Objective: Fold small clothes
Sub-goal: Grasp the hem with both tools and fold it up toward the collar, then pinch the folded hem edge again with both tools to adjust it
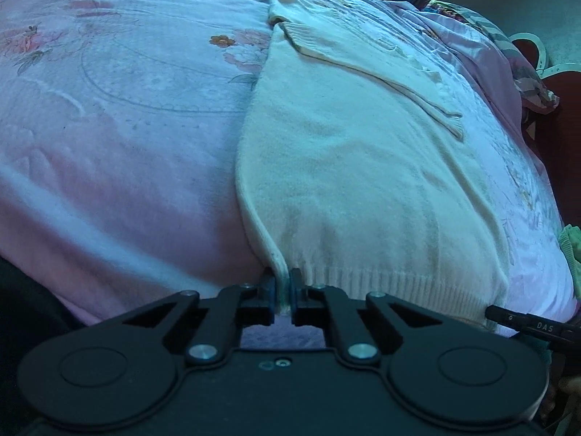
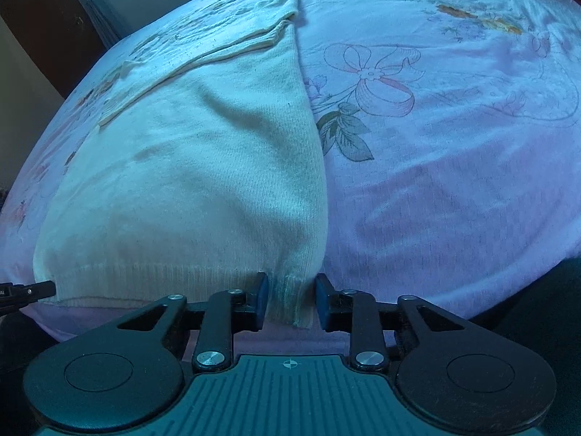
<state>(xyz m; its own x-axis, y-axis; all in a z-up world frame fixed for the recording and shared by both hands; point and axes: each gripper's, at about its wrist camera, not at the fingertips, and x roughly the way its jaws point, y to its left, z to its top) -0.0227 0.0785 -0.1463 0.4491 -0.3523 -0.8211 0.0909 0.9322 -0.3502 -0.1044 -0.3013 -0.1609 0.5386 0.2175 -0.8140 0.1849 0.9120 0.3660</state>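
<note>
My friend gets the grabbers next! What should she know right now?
Left gripper: fingers shut on the near left hem corner of the cream sweater.
Right gripper: fingers either side of the near right hem corner; whether they pinch it is unclear.
The sweater lies flat on the pink floral bedsheet, sleeve folded across the top.
Done: sleeve tucked in, left corner held.
Left: probably lift the hem and fold it up toward the far end.

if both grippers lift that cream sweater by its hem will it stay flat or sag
The cream sweater is soft knit lying in wrinkles on the bedsheet, so it will likely sag between the corners. The sleeve folded across it probably slides off. Its ribbed hem may stretch.
</note>
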